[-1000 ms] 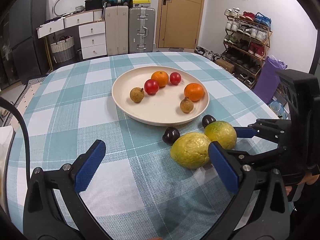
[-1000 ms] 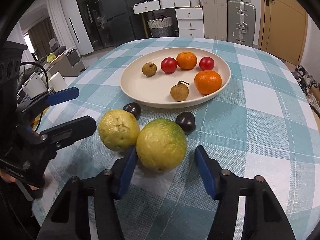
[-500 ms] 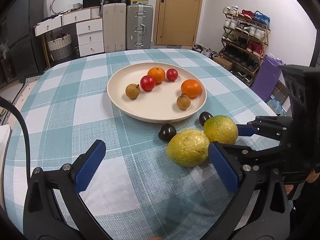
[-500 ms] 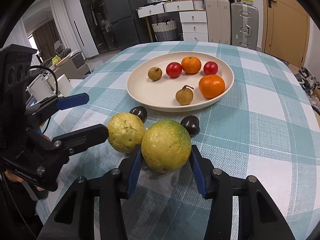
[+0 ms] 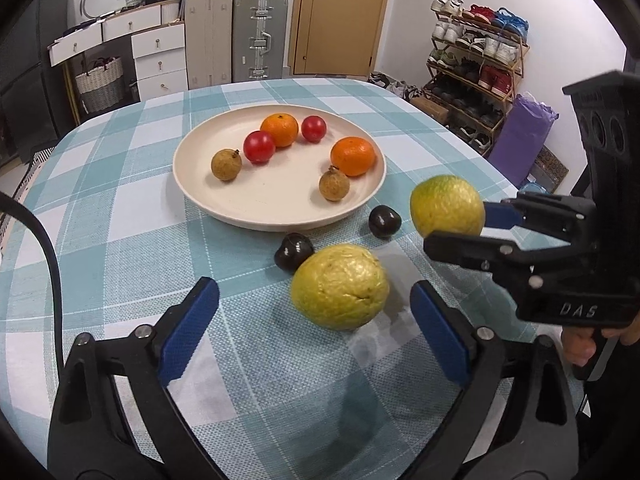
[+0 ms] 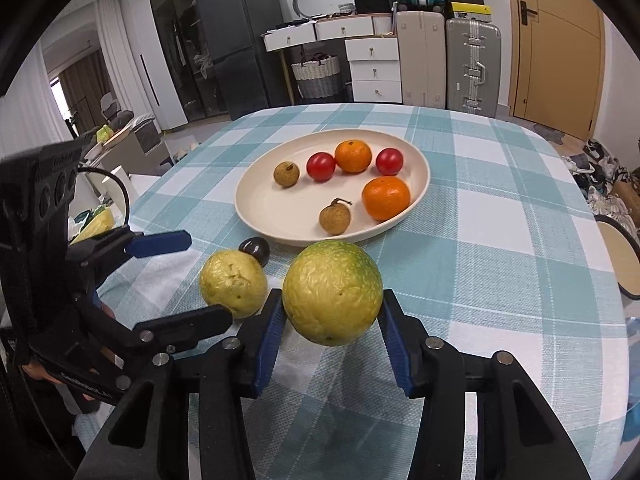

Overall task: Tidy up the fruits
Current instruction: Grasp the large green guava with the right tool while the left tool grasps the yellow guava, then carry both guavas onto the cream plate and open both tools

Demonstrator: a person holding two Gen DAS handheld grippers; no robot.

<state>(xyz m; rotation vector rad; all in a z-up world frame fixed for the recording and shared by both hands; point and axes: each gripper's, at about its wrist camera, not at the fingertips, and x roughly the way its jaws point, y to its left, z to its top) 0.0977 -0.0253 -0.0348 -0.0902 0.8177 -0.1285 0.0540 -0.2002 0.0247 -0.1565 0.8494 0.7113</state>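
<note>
My right gripper point(image 6: 332, 320) is shut on a green-yellow round fruit point(image 6: 332, 292) and holds it above the cloth; it also shows in the left wrist view point(image 5: 446, 206). My left gripper point(image 5: 316, 316) is open around a yellow wrinkled fruit point(image 5: 340, 286) that lies on the table, also seen in the right wrist view point(image 6: 233, 283). Two dark plums point(image 5: 293, 251) point(image 5: 384, 220) lie near the cream plate point(image 5: 276, 216). The plate point(image 6: 260, 216) holds two oranges, two red tomatoes and two brown longans.
The round table has a teal checked cloth point(image 5: 120, 216). A shoe rack point(image 5: 476, 68) stands at the right, suitcases point(image 5: 260, 36) and drawers behind the table. A chair seat point(image 6: 620, 256) is at the table's right edge.
My right gripper closed on the green-yellow fruit and lifted it off the cloth, away from the yellow fruit. My left gripper stayed open near the yellow fruit.
</note>
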